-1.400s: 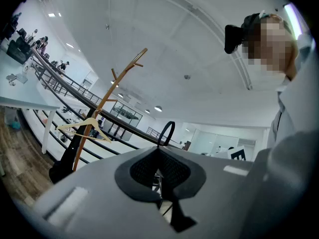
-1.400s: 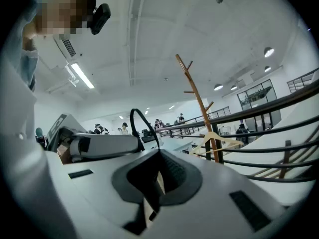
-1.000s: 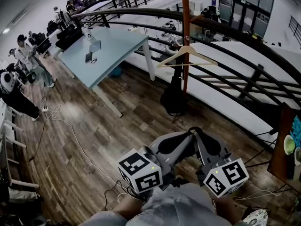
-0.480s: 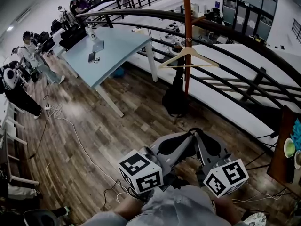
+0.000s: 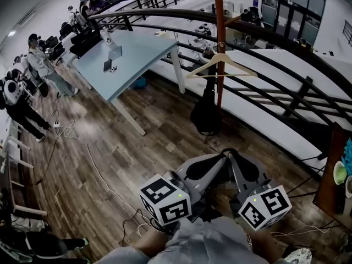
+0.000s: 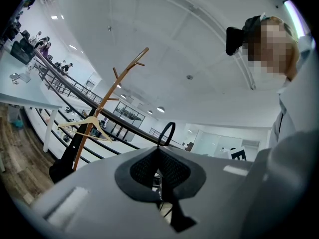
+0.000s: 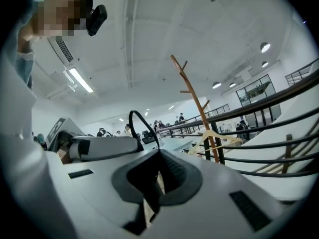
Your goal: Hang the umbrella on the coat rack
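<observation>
The brown coat rack (image 5: 219, 32) (image 6: 107, 101) (image 7: 197, 101) stands by the railing ahead, a few steps off. A wooden hanger (image 5: 220, 65) hangs on it, with a black bundle (image 5: 204, 114) (image 6: 62, 163) below; I cannot tell what the bundle is. Both grippers are low, close to the person's body, tips together. My left gripper (image 5: 223, 158) (image 6: 159, 151) and right gripper (image 5: 231, 155) (image 7: 158, 156) each have their jaws closed. A thin black strap loop (image 6: 172, 123) (image 7: 133, 112) rises from the tips. No umbrella body shows.
A pale blue table (image 5: 132, 54) stands at the left of the rack. A curved black railing (image 5: 275, 37) runs behind it. Cables (image 5: 82, 153) trail over the wood floor. People (image 5: 33, 65) stand at the far left. A dark shelf (image 5: 333, 164) is at the right edge.
The head view has shifted a little toward the rack. People at the left have walked on. Both grippers keep the same pose and stay closed.
</observation>
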A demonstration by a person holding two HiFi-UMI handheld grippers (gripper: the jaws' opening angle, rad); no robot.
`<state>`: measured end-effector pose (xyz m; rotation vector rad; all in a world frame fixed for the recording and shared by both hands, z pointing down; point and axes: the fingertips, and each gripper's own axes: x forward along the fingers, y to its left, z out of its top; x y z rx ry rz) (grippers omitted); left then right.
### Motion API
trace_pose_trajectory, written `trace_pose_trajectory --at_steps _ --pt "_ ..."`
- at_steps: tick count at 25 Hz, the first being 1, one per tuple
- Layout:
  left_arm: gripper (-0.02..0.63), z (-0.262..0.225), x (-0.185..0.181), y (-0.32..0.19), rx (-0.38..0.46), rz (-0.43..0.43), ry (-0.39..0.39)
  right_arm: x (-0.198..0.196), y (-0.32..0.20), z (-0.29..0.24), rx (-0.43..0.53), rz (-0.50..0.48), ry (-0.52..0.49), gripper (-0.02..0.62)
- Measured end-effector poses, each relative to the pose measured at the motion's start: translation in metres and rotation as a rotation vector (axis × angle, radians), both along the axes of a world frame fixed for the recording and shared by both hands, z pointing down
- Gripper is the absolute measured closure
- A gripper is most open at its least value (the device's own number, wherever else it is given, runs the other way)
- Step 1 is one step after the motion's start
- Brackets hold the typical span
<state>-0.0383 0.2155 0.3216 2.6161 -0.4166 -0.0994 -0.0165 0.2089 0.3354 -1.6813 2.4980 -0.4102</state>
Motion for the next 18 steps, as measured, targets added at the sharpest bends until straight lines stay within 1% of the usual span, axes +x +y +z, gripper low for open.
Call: trace_pose_trajectory --at_steps 4,8,18 --pt "0.601 0.0 0.004 -0.012 -0.009 0.006 -0.003 0.005 -0.01 0.0 -0.008 0.012 -0.004 0.597" --pt "0.601 0.001 0.012 -0.024 -0.017 0.019 0.015 0.013 -0.02 0.0 -0.008 0.029 0.0 0.597" --pt "0.601 -0.004 0.029 -0.071 -0.027 0.048 0.022 0.033 -0.065 -0.006 -0.015 0.064 0.017 0.597"
